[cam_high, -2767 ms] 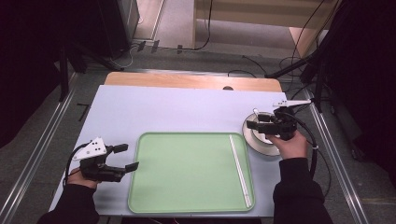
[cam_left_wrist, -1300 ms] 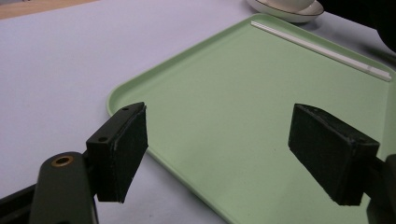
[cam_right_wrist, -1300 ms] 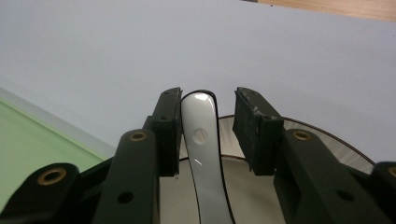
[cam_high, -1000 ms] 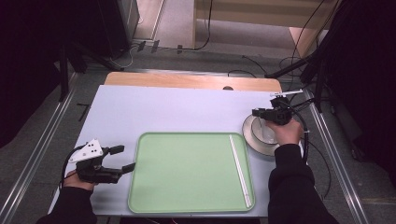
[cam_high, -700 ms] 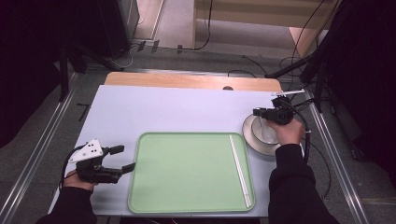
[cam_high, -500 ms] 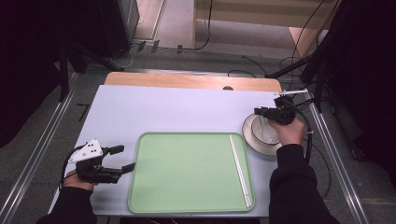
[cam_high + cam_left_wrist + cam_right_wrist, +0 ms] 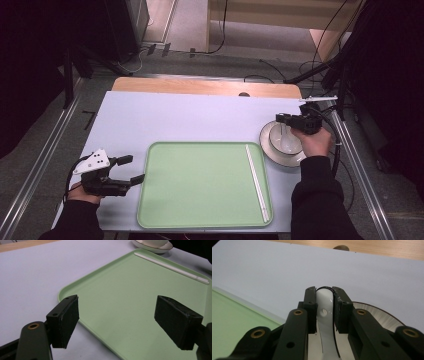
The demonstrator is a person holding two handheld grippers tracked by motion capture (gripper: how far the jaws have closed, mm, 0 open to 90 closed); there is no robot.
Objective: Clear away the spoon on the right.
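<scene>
1. Pale table (image 7: 200, 117) carries a green tray (image 7: 200, 190).
2. Left gripper (image 7: 131, 170) rests beside the tray's left edge, jaws wide and empty.
3. Chopsticks (image 7: 256, 181) lie along the tray's right side.
4. Right gripper (image 7: 324, 312) clamps a white spoon (image 7: 324, 315) handle, over the bowl (image 7: 282, 140) on its plate (image 7: 272, 152).

Left claw (image 7: 129, 169) gapes wide and level; right claw (image 7: 324, 312) is clamped.

Tray (image 7: 200, 190) sits in front of you, mid-table (image 7: 190, 120); stick (image 7: 257, 182) lies in it along its right side. Plate (image 7: 272, 150) is just right of tray's far corner, w/ bowl (image 7: 282, 140) on it, spoon (image 7: 325, 322) in bowl.
</scene>
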